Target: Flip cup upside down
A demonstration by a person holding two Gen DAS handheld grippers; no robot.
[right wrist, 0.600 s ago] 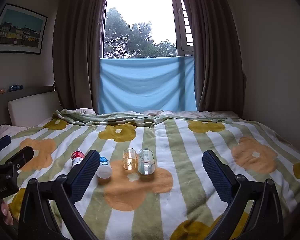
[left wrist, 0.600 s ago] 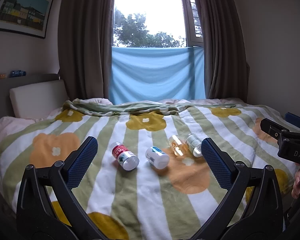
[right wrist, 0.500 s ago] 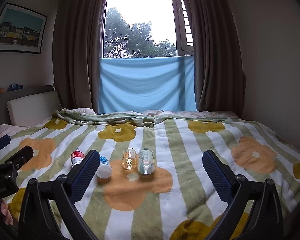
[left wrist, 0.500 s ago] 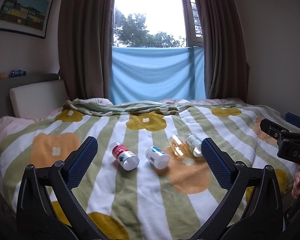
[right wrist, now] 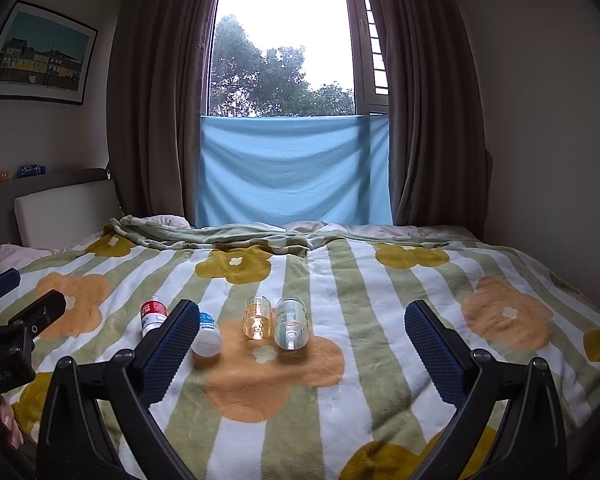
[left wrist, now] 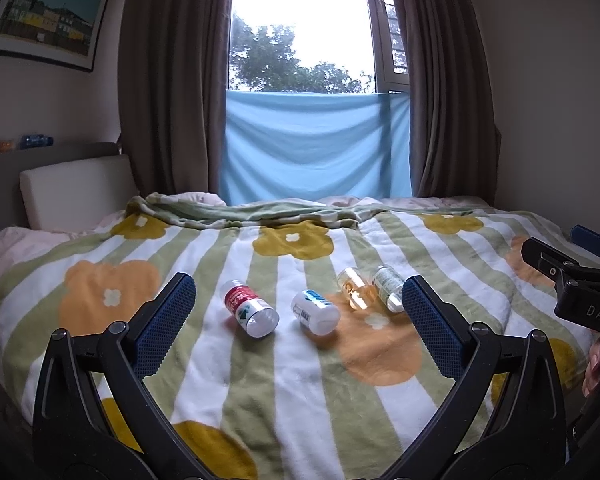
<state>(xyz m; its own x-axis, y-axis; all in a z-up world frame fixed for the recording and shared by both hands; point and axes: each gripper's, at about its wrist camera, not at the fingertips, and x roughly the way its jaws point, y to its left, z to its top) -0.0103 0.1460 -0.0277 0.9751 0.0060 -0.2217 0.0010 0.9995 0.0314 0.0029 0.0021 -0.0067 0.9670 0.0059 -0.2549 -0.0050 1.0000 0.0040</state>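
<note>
Several small cups lie on their sides in a row on the striped flowered blanket [left wrist: 300, 364]. From left to right they are a red-labelled cup [left wrist: 252, 309] [right wrist: 152, 315], a white cup with a blue label [left wrist: 314, 312] [right wrist: 208, 334], an amber clear cup [left wrist: 354, 289] [right wrist: 257, 318] and a clear cup with a green label [left wrist: 387, 287] [right wrist: 291, 324]. My left gripper [left wrist: 298, 281] is open, hovering short of the red and white cups. My right gripper [right wrist: 301, 307] is open too, short of the clear cups. Neither one holds or touches anything.
The blanket covers a bed, with a white pillow [left wrist: 76, 192] at the back left and folded bedding [left wrist: 260, 212] along the far edge. Behind are brown curtains [right wrist: 156, 120], a window and a blue cloth [right wrist: 296, 172]. A wall [right wrist: 548, 140] runs close on the right.
</note>
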